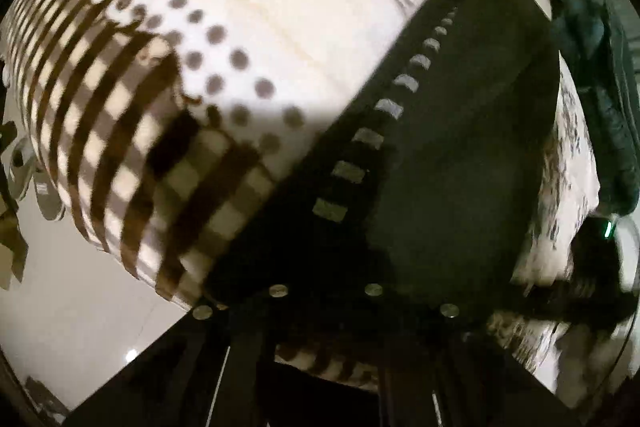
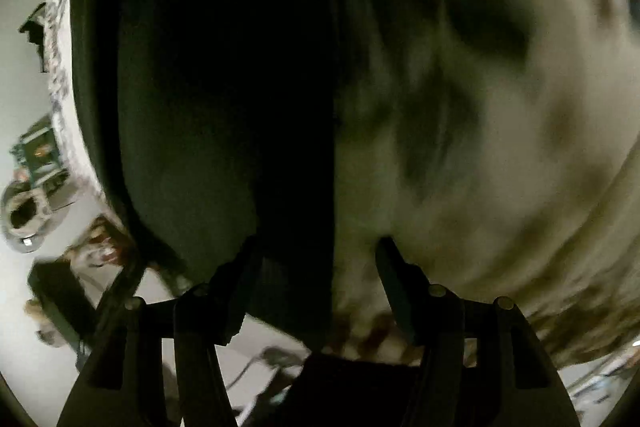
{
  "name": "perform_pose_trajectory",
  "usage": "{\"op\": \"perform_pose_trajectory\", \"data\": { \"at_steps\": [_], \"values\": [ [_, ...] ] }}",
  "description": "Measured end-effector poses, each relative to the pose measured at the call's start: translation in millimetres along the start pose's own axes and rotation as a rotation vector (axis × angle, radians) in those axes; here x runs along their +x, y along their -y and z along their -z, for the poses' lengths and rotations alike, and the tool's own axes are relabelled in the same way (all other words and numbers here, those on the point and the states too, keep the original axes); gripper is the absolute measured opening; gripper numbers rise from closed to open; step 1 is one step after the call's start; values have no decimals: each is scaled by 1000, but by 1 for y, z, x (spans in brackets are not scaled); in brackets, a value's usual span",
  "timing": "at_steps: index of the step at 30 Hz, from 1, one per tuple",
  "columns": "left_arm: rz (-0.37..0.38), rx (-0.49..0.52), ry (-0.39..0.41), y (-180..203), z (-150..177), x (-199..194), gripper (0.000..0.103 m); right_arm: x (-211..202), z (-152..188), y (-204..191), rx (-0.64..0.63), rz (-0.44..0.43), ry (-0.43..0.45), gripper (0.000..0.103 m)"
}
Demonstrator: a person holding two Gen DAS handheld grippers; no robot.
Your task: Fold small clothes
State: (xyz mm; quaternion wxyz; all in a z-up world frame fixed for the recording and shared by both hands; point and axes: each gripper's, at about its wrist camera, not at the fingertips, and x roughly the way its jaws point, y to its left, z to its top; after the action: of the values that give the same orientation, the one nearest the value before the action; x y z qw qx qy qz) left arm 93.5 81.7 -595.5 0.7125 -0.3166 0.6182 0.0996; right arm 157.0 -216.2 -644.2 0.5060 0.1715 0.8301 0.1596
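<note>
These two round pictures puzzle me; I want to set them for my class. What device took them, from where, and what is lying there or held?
No robot: a person holds tongs in each hand, each with a wide-angle camera looking along its fingers. The left camera shows a dark garment with a row of pale dashes lying on a patterned bedspread of dots and stripes. Its tongs are hidden beneath the cloth, so their state cannot be told. The right camera shows the right tongs standing open over the garment's edge, holding nothing. That picture is blurred.

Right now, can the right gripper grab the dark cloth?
Probably yes. The right gripper is open, and the dark cloth lies on the bedsheet right ahead, its edge running between the fingers; nothing blocks it.
</note>
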Motion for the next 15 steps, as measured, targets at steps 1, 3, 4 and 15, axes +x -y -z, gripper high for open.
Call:
{"op": "perform_pose_trajectory", "data": {
  "at_steps": [1,3,4,15],
  "values": [
    [-12,-4,25,-1,1,-6,5,4,11,1,-3,-26,19,42],
    [-26,2,47,-14,1,-21,5,12,25,1,-16,-15,32,8],
    [-23,7,35,-19,0,-22,6,15,31,0,-29,4,43,8],
    [112,167,51,61,-78,-74,63,-89,-3,3,35,-125,182,57]
  ]
}}
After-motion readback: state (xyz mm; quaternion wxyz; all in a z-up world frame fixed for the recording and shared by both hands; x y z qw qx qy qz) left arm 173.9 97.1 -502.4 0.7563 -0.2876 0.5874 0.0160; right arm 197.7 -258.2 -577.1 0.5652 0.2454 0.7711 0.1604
